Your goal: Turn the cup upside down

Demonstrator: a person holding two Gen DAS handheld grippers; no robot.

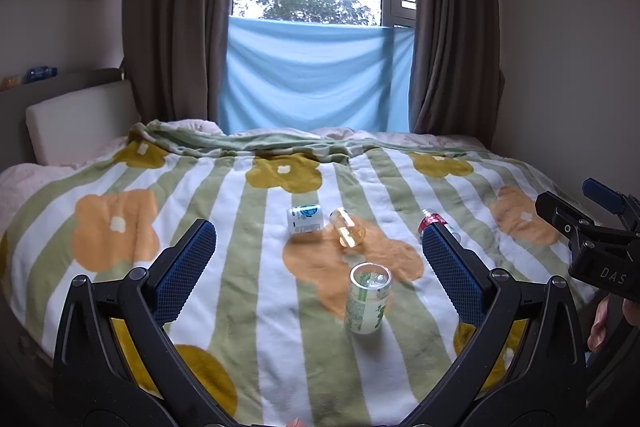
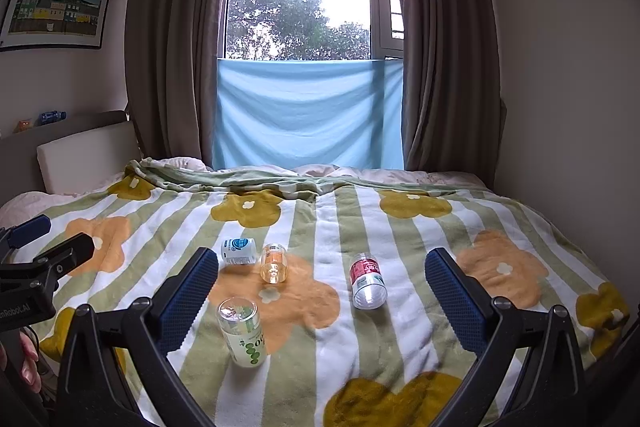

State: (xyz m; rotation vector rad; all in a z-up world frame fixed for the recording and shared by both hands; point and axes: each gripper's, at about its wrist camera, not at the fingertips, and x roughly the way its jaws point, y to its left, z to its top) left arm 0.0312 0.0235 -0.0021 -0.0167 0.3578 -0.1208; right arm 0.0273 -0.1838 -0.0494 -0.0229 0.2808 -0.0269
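Through the left wrist camera, your left gripper (image 1: 320,255) has its blue-padded fingers (image 1: 186,269) spread wide apart with nothing between them, held above the fleece blanket with green stripes and orange and mustard flowers (image 1: 224,311). Ahead of it and slightly toward its right finger, the clear plastic cup with a green-printed label (image 1: 367,299) stands upright on the blanket, its open mouth facing up. Farther ahead lie a white cup with a blue label (image 1: 305,218) on its side and, touching or just beside it, a transparent amber cup (image 1: 347,228), also on its side. A red-labelled clear cup (image 1: 434,221) is partly hidden behind the right finger. Your other tool shows at the far right edge, where its state cannot be told. Through the right wrist camera, your right gripper (image 2: 322,283) is likewise spread wide and empty. The green-printed cup sits just ahead of its left finger, leaning a little, mouth up. The red-labelled cup lies on its side between the fingers, nearer the middle, with the amber and white cups beyond the left finger.
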